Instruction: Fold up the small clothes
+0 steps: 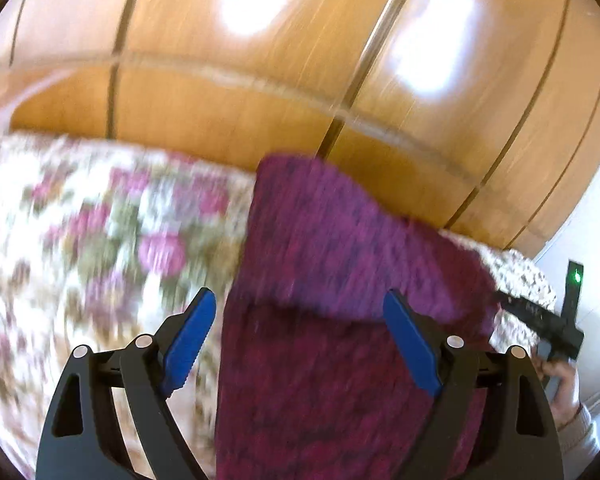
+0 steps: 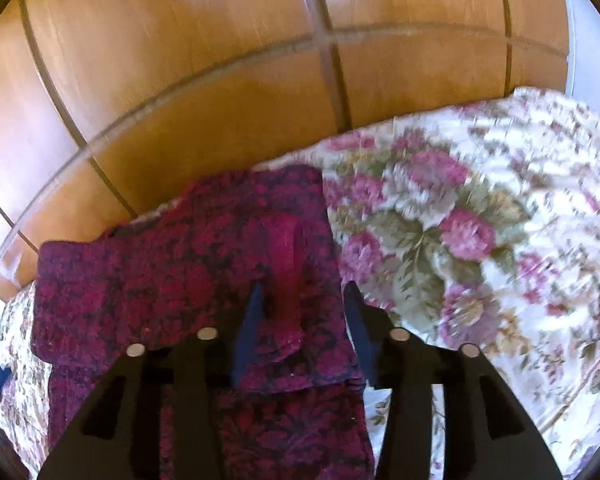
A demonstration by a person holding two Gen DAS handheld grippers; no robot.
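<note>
A small magenta and dark patterned knit garment [image 1: 340, 248] lies on a floral bedspread [image 1: 100, 240]. In the left wrist view my left gripper [image 1: 300, 296] hovers over it, the blue pads [image 1: 192, 336] spread wide and touching nothing. In the right wrist view the garment [image 2: 180, 280] shows a folded-over upper layer with a raised ridge of cloth. My right gripper [image 2: 303, 290] stands open just over that ridge, which sits between the pads without being pinched. At the right edge of the left wrist view, a person's hand [image 1: 560, 376] holds the black body of the right gripper.
A wooden wardrobe [image 1: 260, 100] with panelled doors rises right behind the bed edge. The floral bedspread [image 2: 480, 240] stretches to the right of the garment. A white wall [image 1: 592, 240] shows at the far right.
</note>
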